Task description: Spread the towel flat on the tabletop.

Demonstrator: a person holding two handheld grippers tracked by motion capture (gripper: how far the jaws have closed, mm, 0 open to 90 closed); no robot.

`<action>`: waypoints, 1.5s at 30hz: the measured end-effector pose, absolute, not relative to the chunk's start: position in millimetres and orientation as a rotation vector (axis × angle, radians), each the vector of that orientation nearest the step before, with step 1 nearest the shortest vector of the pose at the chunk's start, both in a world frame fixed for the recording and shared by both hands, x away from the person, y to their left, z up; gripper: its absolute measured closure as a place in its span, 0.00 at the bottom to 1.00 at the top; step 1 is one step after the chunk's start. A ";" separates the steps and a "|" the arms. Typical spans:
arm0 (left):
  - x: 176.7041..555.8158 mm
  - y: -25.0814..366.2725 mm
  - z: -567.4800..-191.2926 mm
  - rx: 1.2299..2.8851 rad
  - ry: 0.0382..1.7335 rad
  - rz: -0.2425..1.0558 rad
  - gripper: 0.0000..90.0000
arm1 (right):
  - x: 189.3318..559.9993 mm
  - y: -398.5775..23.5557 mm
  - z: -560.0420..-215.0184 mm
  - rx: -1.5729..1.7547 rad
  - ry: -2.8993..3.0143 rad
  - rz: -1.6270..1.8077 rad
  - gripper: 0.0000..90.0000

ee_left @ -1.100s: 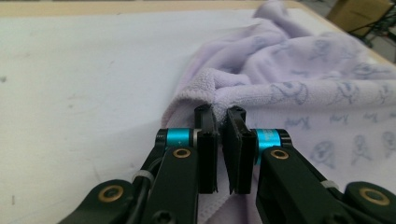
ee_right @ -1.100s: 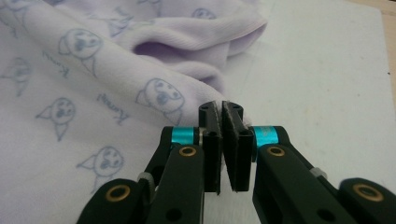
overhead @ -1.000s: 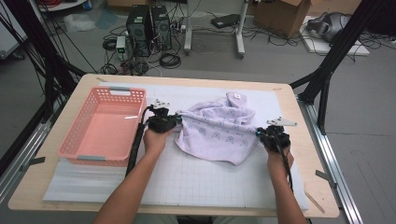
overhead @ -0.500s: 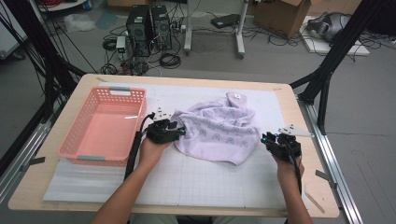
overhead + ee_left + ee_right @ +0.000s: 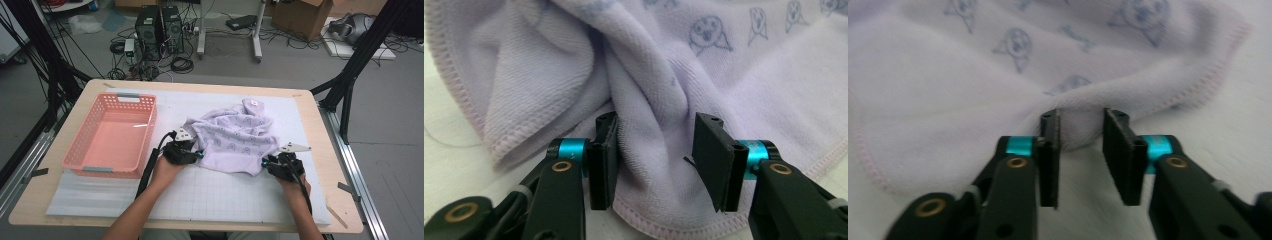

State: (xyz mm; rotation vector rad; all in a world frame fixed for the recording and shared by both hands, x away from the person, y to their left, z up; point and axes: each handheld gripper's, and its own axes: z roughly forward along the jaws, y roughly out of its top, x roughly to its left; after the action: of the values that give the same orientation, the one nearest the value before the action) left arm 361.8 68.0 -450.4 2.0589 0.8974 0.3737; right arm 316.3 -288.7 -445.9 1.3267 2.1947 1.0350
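A lavender towel (image 5: 235,137) printed with small animal faces lies crumpled on the white mat. My left gripper (image 5: 199,154) is at its near left edge and my right gripper (image 5: 264,164) at its near right corner. In the left gripper view the jaws (image 5: 656,125) have just been opening and stand apart around a loose fold of the towel (image 5: 744,75). In the right gripper view the jaws (image 5: 1081,117) have also just been opening, and a hemmed fold of the towel (image 5: 948,85) sits between them with a gap at one pad. Neither gripper presses on the cloth.
A pink plastic basket (image 5: 129,95) with nothing in it stands on the left of the white gridded mat (image 5: 215,195). The wooden table's rim (image 5: 345,200) frames the mat. Black frame legs rise at both far corners of the table.
Both hands have come toward the near edge and lowered the towel onto the mat. Both sets of jaws were shut on the towel and now stand apart, so the cloth has gone slack.
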 end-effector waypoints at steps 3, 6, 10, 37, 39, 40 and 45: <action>357.6 63.7 -450.4 2.081 0.874 0.410 0.62 | 321.4 -274.4 -445.5 1.348 2.203 1.075 0.59; 353.4 61.0 -449.5 2.101 0.836 0.412 0.85 | 326.6 -257.5 -447.1 1.317 2.211 1.016 0.60; 350.6 65.7 -449.4 2.069 0.888 0.380 0.94 | 328.4 -247.0 -444.6 1.271 2.253 1.002 0.92; 280.3 116.9 -432.9 1.855 0.881 0.223 0.60 | 253.4 -338.0 -407.4 1.414 2.152 1.062 0.77; 288.1 117.5 -433.3 1.854 0.889 0.234 0.61 | 257.5 -338.0 -413.6 1.441 2.146 1.048 0.77; 291.7 117.0 -434.9 1.866 0.897 0.240 0.62 | 260.3 -336.7 -419.3 1.457 2.163 1.046 0.75; 298.7 118.1 -440.8 1.868 0.917 0.235 0.63 | 272.8 -317.1 -441.5 1.452 2.213 1.011 0.71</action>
State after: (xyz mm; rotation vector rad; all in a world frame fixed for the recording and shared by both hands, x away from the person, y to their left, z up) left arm 298.7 118.1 -440.8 1.8683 0.9170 0.2351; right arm 272.8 -317.1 -441.5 1.4524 2.2130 1.0106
